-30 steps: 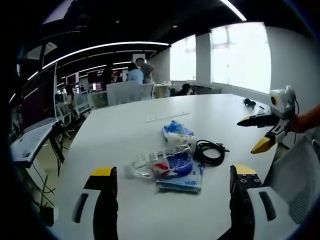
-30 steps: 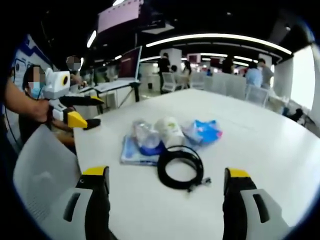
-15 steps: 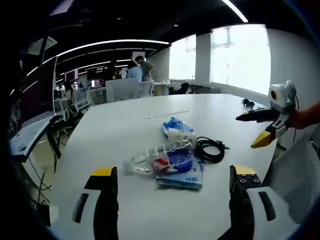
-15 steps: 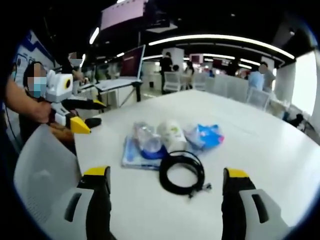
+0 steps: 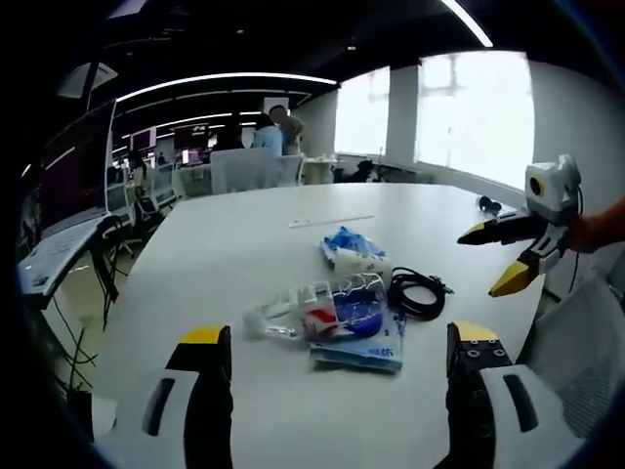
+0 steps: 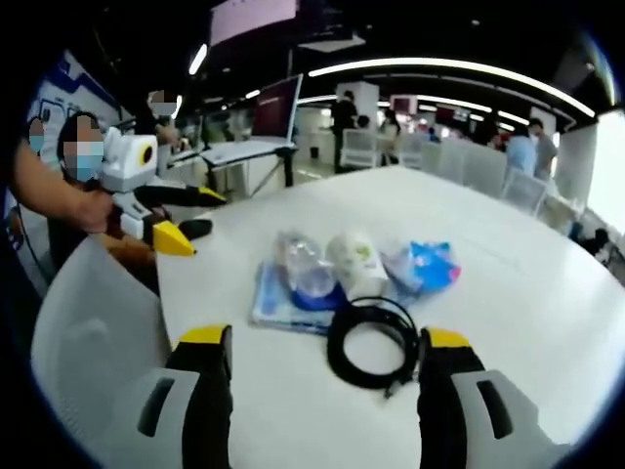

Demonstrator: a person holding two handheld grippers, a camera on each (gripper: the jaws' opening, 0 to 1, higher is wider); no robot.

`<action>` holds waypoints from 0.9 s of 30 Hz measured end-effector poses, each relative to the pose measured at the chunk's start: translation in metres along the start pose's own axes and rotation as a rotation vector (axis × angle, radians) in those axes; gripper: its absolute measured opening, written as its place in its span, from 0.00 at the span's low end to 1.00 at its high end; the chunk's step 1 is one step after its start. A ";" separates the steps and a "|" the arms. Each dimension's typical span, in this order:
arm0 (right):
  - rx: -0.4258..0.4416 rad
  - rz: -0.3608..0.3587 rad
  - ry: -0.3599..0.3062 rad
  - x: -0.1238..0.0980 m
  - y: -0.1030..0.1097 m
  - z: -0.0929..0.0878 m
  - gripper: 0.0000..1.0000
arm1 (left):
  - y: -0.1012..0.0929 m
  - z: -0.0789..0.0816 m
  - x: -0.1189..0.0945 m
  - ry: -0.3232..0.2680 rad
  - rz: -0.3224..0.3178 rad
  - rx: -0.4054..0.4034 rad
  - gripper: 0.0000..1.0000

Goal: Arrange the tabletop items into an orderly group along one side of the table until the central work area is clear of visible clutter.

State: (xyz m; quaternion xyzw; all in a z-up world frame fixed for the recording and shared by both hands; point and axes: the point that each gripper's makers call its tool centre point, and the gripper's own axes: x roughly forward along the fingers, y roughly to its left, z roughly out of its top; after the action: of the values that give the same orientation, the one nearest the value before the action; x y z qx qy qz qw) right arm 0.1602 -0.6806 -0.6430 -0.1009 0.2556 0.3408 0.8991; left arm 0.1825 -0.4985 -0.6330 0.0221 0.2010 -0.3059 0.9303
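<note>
White and broad, the table [image 5: 234, 244] stands in an open office with strip lights, screens, chairs and people in the background. Its clutter sits bunched together: a clear bottle [image 5: 317, 311] lying on a blue packet [image 5: 366, 350], a white cup [image 6: 355, 265], a blue bag [image 6: 428, 266] and a coiled black cable [image 6: 376, 342] just beside them. Over the last second the items have not moved; both views have only drifted slightly, the right one a little closer to the cable. So the tidying has likely not yet begun. The left tool [image 5: 332, 347] hovers with jaws apart, holding nothing, facing the bottle. The right tool [image 6: 317, 342] is likewise spread and empty, its jaws bracketing the cable from above the near edge. A grey chair back [image 6: 88, 332] stands close by.
</note>
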 end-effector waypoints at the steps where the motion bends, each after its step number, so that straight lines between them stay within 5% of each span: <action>1: -0.008 0.007 0.000 0.003 0.001 0.002 0.72 | 0.001 -0.001 0.001 0.003 0.004 -0.002 0.90; 27: -0.131 0.186 0.052 0.080 0.027 0.049 0.58 | 0.028 -0.020 0.007 0.043 0.057 -0.070 0.90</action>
State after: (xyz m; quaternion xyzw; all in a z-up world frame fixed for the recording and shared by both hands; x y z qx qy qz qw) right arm 0.2129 -0.5981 -0.6435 -0.1438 0.2643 0.4361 0.8481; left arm 0.1973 -0.4763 -0.6562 0.0018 0.2309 -0.2714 0.9343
